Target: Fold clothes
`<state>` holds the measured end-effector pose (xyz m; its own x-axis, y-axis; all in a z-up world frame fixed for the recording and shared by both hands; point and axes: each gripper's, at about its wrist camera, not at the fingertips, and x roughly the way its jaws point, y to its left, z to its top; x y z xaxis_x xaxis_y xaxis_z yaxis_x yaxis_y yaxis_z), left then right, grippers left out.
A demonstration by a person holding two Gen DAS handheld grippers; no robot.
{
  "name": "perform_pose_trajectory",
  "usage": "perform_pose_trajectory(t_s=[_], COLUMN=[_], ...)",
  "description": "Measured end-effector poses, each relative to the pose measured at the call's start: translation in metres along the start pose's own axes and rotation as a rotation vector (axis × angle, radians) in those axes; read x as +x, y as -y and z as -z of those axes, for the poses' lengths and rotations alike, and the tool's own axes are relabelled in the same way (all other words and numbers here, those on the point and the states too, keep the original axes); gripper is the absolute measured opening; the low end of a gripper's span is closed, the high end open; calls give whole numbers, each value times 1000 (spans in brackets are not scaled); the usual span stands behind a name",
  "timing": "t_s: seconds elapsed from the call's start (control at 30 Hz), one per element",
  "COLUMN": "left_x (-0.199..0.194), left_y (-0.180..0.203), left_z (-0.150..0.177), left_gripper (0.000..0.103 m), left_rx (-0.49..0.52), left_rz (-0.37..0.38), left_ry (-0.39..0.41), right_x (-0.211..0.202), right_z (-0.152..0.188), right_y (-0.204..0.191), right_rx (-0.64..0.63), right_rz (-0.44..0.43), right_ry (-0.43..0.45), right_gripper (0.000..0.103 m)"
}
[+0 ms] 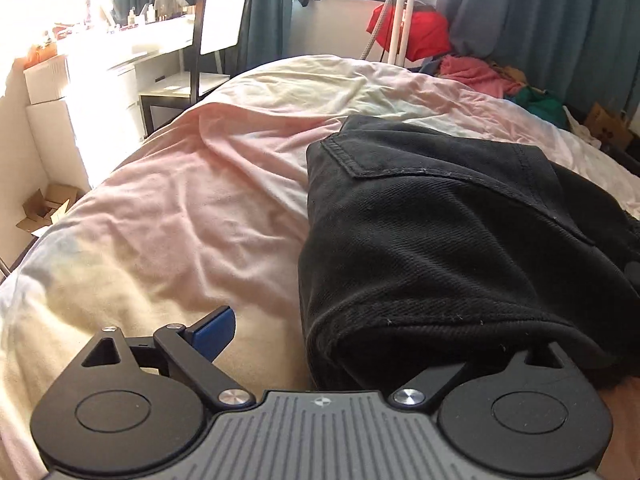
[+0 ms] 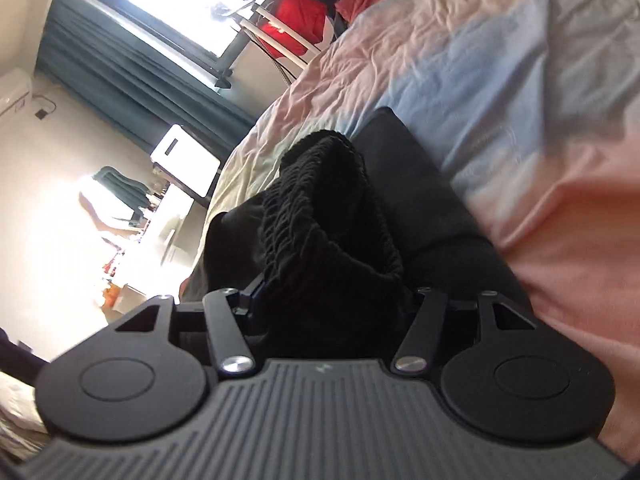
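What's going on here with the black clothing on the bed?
A person holding a two-finger gripper in each hand is folding a black denim garment on a bed covered by a crumpled pastel pink, yellow and blue sheet. The right gripper is clamped on the garment's bunched, gathered part. The left gripper is at the near folded edge; one blue-padded finger is bare beside the cloth and the other is hidden under it, so its grip cannot be judged. A pile of coloured clothes waits at the far side.

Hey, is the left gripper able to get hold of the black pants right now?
Probably yes. The left gripper already sits at the edge of the black pants, its one visible blue finger standing wide on bare bedsheet; the other is hidden under the cloth.
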<state>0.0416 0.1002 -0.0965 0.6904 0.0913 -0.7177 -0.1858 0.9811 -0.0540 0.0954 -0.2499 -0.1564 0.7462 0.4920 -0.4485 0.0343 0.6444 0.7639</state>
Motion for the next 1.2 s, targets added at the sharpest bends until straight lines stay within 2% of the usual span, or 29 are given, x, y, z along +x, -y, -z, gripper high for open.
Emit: perform_pose_trajectory(t_s=[0.1, 0.23, 0.27, 0.33, 0.4, 0.5, 0.57, 0.63, 0.67, 0.7, 0.77, 0.8, 0.83, 0.9, 0.97, 1.07, 1.13, 1.2], left_x=[-30, -88, -97, -108, -103, -79, -61, -36, -23, -18, -8, -3, 3, 11, 13, 16, 17, 19], left_y=[2, 15, 15, 19, 28, 42, 46, 48, 48, 48, 47, 45, 43, 33, 24, 14, 8, 2], left_z=[7, 24, 25, 22, 11, -3, -11, -13, -14, -12, -10, -8, -7, -6, -8, -9, -10, -11], left_gripper=[91, 92, 95, 96, 96, 94, 93, 93, 93, 95, 96, 98, 98, 99, 99, 100, 100, 100], left_rx=[52, 139, 147, 145, 157, 156, 134, 117, 121, 130, 138, 137, 129, 75, 18, -42, -82, -118], left_rz=[39, 81, 99, 156, 194, 235, 243, 230, 196, 173, 137, 123, 118, 146, 178, 201, 215, 230], left_ry=[34, 229, 285, 378, 418, 380, 331, 267, 256, 246, 208, 181, 146, 91, 69, 47, 33, 19], right_x=[-14, -26, -28, -29, -30, -35, -39, -31, -27, -19, 0, 10, 17, 15, 10, 11, 14, 19], right_z=[-6, -11, -11, -11, -10, -12, -15, -14, -13, -12, -7, -5, -4, -9, -17, -19, -19, -24], right_y=[-9, -28, -31, -37, -41, -42, -43, -51, -56, -56, -47, -37, -25, -10, -5, -3, -1, 5], right_rx=[-14, -120, -138, -177, -217, -259, -294, -383, -430, -460, -486, -465, -426, -337, -278, -252, -245, -210], right_rz=[14, 28, 35, 60, 96, 158, 142, 136, 139, 163, 232, 266, 280, 244, 200, 178, 171, 148], right_ry=[15, 56, 63, 82, 100, 167, 210, 199, 191, 174, 120, 77, 41, 21, 4, -9, -15, -32], right_gripper=[62, 63, 63, 63, 65, 69, 69, 69, 69, 68, 74, 86, 91, 92, 93, 94, 101, 103])
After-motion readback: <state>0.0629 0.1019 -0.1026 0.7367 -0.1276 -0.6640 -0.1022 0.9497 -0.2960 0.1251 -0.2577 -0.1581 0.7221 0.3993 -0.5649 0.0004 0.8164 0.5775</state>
